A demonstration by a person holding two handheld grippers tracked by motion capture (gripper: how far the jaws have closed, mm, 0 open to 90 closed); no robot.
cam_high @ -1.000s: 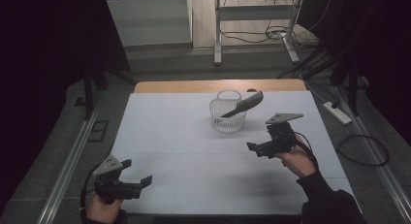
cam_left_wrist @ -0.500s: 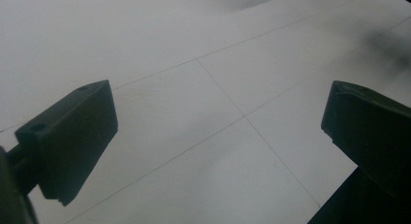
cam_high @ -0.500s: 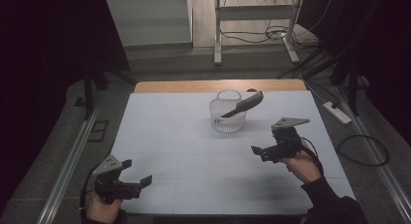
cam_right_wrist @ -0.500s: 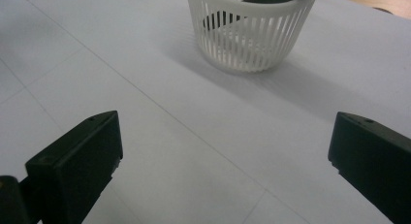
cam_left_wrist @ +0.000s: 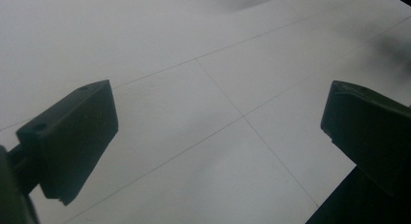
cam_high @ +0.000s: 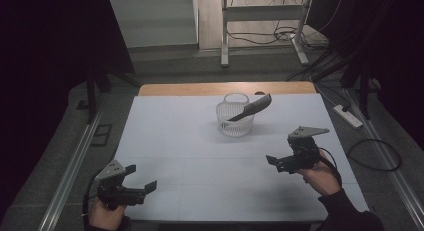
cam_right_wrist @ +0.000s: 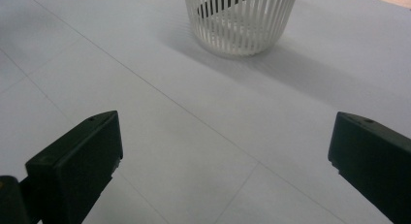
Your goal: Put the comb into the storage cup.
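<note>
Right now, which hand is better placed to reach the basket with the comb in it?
The right. The right gripper is nearer the white basket holding the dark comb, fingers open. The left gripper sits at the table's near-left corner.

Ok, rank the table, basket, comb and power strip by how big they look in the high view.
1. Table, by far the largest.
2. Basket.
3. Comb, leaning in the basket, about as long as the basket is wide.
4. Power strip on the floor, close to the comb in length; being lower and farther off, its rank is unsure.
</note>
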